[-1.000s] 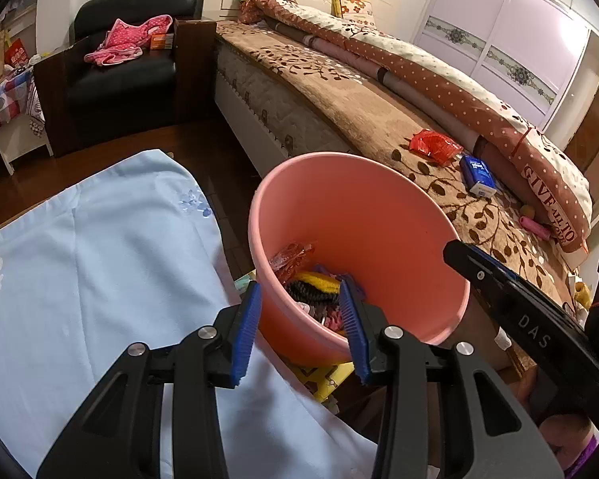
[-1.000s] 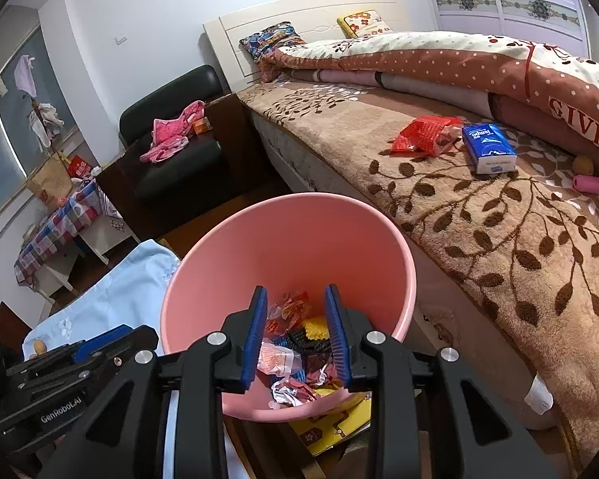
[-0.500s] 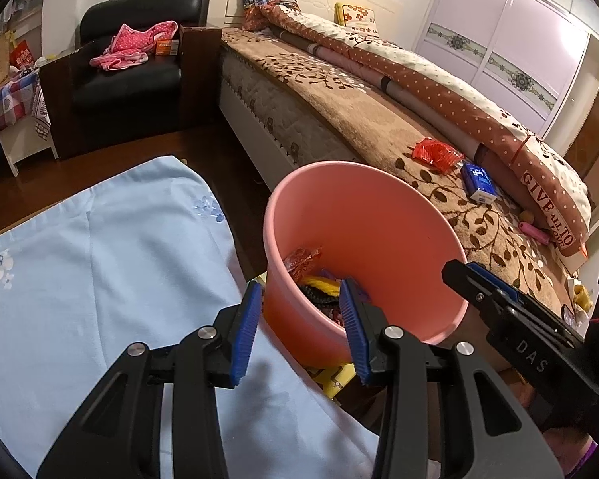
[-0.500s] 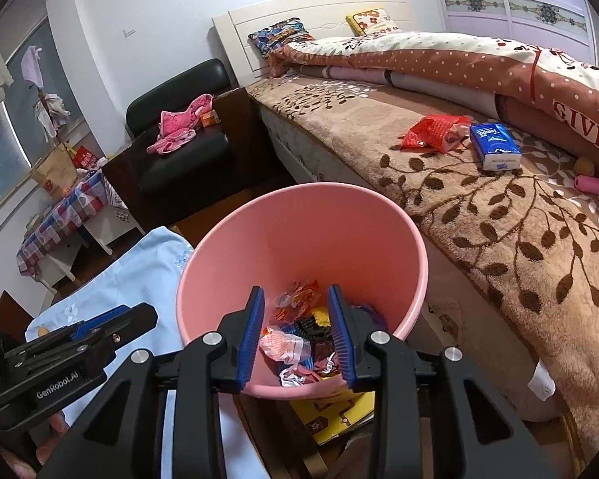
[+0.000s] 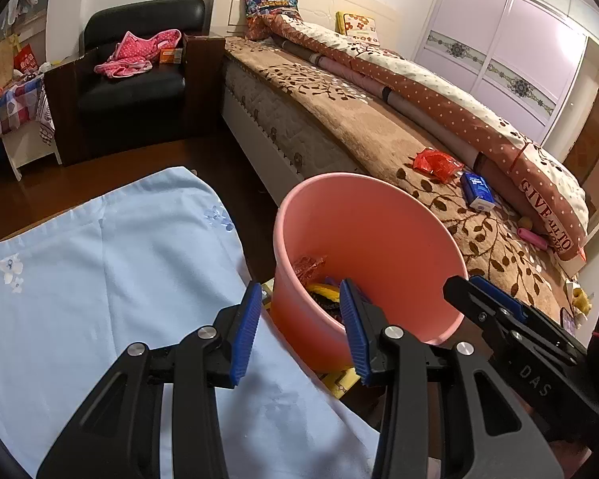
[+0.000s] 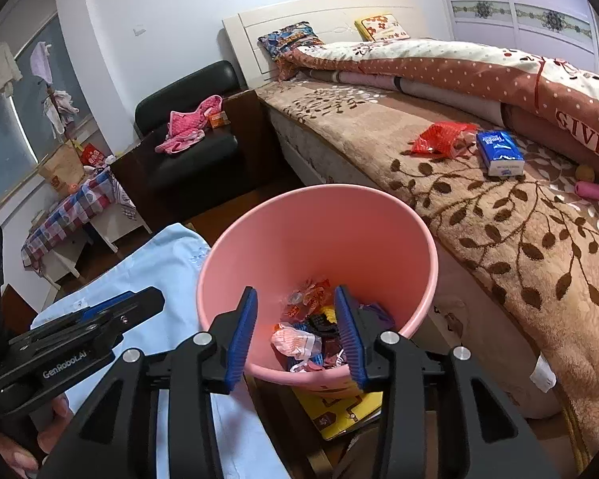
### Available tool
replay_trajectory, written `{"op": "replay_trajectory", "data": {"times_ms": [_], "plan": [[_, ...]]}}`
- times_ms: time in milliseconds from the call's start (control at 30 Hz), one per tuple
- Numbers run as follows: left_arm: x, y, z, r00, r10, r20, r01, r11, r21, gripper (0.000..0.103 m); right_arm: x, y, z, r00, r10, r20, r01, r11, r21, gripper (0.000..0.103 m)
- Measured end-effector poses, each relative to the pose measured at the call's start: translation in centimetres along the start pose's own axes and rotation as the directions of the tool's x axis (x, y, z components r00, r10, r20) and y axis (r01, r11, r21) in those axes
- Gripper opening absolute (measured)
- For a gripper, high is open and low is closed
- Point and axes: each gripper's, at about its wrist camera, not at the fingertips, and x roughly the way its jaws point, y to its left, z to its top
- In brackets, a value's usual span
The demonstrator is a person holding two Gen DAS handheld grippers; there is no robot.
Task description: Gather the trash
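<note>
1. The left claw [image 5: 299,331] is parted wide and holds nothing, above the blue-clothed surface [image 5: 100,279].
2. The right claw [image 6: 295,331] gapes empty over the pink bin [image 6: 379,239].
3. Wrappers [image 6: 299,339] lie in the bin.
4. At two o'clock, a red wrapper [image 6: 443,137] rests on the bed [image 6: 499,239] beside a blue tissue pack [image 6: 499,153].

A home bedroom: a made bed [image 6: 439,147] with pillows, sliding wardrobe [image 5: 499,40], black armchair [image 5: 135,76].
</note>
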Motion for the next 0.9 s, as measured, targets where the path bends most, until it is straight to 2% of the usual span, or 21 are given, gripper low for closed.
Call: {"op": "replay_trajectory", "data": {"times_ms": [267, 467, 900], "plan": [[-0.8, 0.7, 0.1, 0.999, 0.025, 0.028, -0.025, 1.000, -0.005, 0.041, -0.5, 1.7, -0.5, 1.000, -0.011, 0.018, 0.012, 0.998, -0.057, 0.044], [-1.6, 1.1, 0.1, 0.998, 0.032, 0.050, -0.032, 0.999, -0.008, 0.041, -0.5, 2.4, -1.0, 0.999, -0.008, 0.031, 0.010, 0.998, -0.069, 0.054], [-3.4, 1.9, 0.3, 0.994, 0.063, 0.094, -0.060, 0.998, -0.025, 0.041, -0.7, 3.4, -1.2, 0.998, -0.030, 0.055, 0.034, 0.996, -0.077, 0.063]]}}
